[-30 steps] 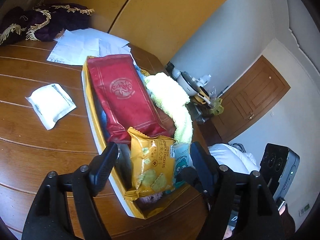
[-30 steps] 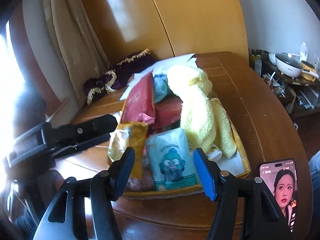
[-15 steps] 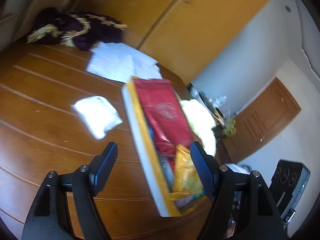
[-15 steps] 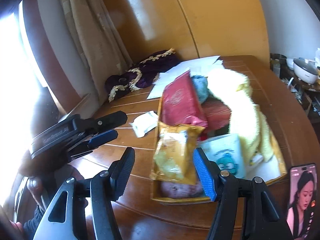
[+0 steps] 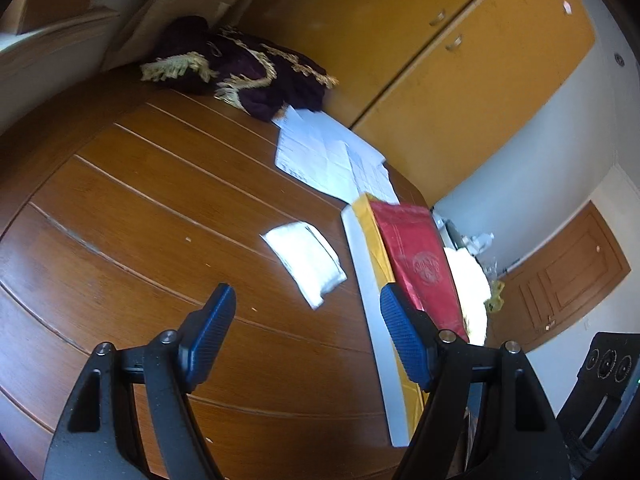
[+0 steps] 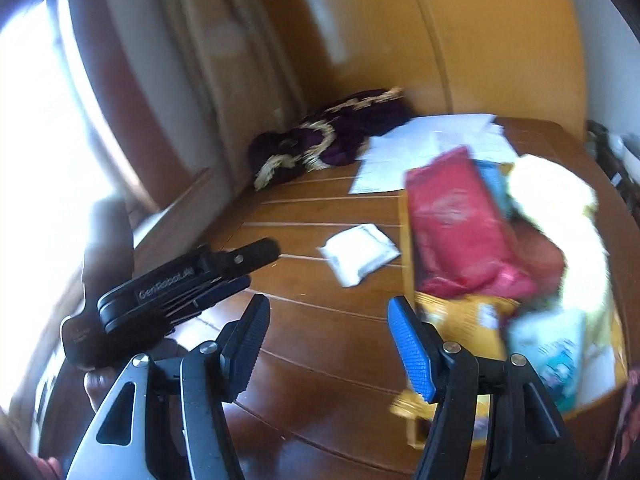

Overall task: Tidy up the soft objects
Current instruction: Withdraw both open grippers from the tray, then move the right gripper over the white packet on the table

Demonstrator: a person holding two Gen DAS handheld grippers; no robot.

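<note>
A white soft packet (image 5: 306, 262) (image 6: 360, 254) lies alone on the wooden table, left of a yellow tray (image 5: 374, 236) (image 6: 405, 240). The tray holds a red bag (image 5: 420, 256) (image 6: 452, 232), a pale yellow towel (image 5: 470, 276) (image 6: 560, 200), a yellow cracker bag (image 6: 468, 312) and a light blue packet (image 6: 556, 348). My left gripper (image 5: 306, 320) is open, hovering just short of the white packet. My right gripper (image 6: 326, 334) is open too, nearer the table's front, with the left gripper's body (image 6: 180, 280) to its left. Nothing sits between either pair of fingers.
A dark purple cloth with gold fringe (image 5: 236, 68) (image 6: 328, 140) lies at the table's far side, with white papers (image 5: 328, 156) (image 6: 424, 148) beside it. Yellow cupboards (image 5: 420, 52) stand behind. A phone edge (image 6: 628, 420) lies at the right.
Both grippers swung left, away from the tray's contents toward the bare table and white packet. The right view is now motion-blurred. Both stayed open.
</note>
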